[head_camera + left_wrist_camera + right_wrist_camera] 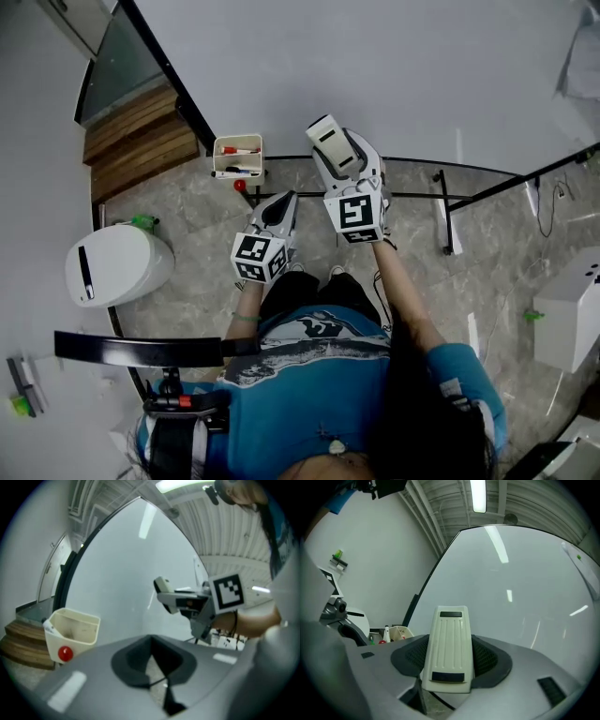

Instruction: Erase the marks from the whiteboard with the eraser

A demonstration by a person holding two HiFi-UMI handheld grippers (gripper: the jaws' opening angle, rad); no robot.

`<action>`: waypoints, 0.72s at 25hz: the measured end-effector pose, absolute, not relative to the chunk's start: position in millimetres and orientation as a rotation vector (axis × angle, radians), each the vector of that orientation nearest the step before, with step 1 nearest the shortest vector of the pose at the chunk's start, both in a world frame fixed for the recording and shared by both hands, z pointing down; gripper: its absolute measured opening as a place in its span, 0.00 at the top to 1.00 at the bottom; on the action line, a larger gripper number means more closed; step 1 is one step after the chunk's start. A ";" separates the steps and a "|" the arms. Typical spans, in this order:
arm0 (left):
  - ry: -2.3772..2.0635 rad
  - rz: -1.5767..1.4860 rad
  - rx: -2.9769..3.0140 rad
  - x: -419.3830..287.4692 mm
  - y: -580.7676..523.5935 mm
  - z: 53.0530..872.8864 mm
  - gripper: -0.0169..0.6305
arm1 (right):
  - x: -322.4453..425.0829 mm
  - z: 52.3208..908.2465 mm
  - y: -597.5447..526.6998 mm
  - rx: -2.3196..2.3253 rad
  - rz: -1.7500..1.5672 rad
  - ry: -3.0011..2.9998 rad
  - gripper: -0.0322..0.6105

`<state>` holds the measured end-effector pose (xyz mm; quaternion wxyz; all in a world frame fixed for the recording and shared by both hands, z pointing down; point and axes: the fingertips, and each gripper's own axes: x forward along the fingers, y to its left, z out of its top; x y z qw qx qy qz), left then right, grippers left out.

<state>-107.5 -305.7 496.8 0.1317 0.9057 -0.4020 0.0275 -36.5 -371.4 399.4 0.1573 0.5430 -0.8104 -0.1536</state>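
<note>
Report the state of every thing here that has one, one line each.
Left tool: jaws together, nothing between them.
Right tool: shut on the eraser.
Eraser: held in the right tool and pointed toward the whiteboard; cannot tell if it touches.
Whiteboard: no marks visible.
Marker bin: open-topped, markers inside.

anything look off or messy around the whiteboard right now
Nothing stands out. The whiteboard looks clean, with only light reflections on it; the eraser sits straight, clamped in the right gripper; the marker tray sits upright by the board's lower corner.
</note>
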 end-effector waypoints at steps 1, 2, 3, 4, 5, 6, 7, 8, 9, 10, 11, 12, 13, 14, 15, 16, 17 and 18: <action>-1.153 0.082 2.628 -105.0 -303.3 497.7 0.97 | -33.9 403.2 -365.1 1.558 -0.411 -2.322 0.54; -1.141 0.084 2.627 -102.5 -301.5 499.1 0.97 | -31.4 407.4 -359.6 1.562 -0.382 -2.325 0.54; -1.130 0.087 2.627 -100.1 -300.4 500.9 0.97 | -28.9 411.9 -355.1 1.565 -0.355 -2.327 0.54; -1.122 0.091 2.625 -97.9 -300.0 503.0 0.97 | -26.4 416.8 -351.3 1.568 -0.330 -2.326 0.54; -1.116 0.095 2.624 -95.7 -299.8 505.1 0.97 | -24.0 422.1 -347.6 1.569 -0.307 -2.323 0.54; -1.111 0.099 2.622 -93.2 -299.3 506.8 0.97 | -21.6 427.4 -343.5 1.566 -0.285 -2.320 0.54; -1.106 0.101 2.620 -90.3 -298.4 507.7 0.97 | -19.2 432.5 -338.8 1.561 -0.266 -2.317 0.54; -1.101 0.103 2.621 -86.8 -297.1 507.7 0.97 | -16.3 437.0 -333.6 1.556 -0.247 -2.315 0.54; -1.095 0.103 2.625 -82.6 -295.5 506.5 0.97 | -12.8 441.0 -328.0 1.552 -0.229 -2.315 0.54; -1.089 0.102 2.632 -77.9 -293.4 504.1 0.97 | -8.6 444.4 -322.0 1.552 -0.210 -2.317 0.54; -1.082 0.100 2.642 -72.6 -290.4 501.0 0.97 | -3.8 447.5 -315.3 1.554 -0.191 -2.320 0.54; -1.077 0.097 2.654 -67.3 -286.4 497.7 0.97 | 1.2 450.5 -307.8 1.557 -0.174 -2.323 0.54; -1.073 0.095 2.664 -62.0 -281.6 494.6 0.97 | 6.3 453.5 -299.6 1.559 -0.159 -2.323 0.54; -1.072 0.094 2.672 -56.9 -276.5 492.1 0.97 | 11.5 456.7 -291.0 1.560 -0.146 -2.321 0.54; -1.074 0.093 2.676 -51.9 -271.1 490.2 0.97 | 16.9 460.0 -281.7 1.560 -0.132 -2.319 0.54; -1.080 0.091 2.675 -47.0 -265.3 488.5 0.97 | 22.5 463.7 -271.7 1.558 -0.115 -2.317 0.54; -1.088 0.083 2.670 -42.2 -259.0 486.8 0.97 | 28.1 467.5 -260.7 1.555 -0.097 -2.315 0.54; -1.097 0.071 2.661 -37.3 -252.3 484.9 0.97 | 33.8 471.0 -249.1 1.550 -0.081 -2.314 0.54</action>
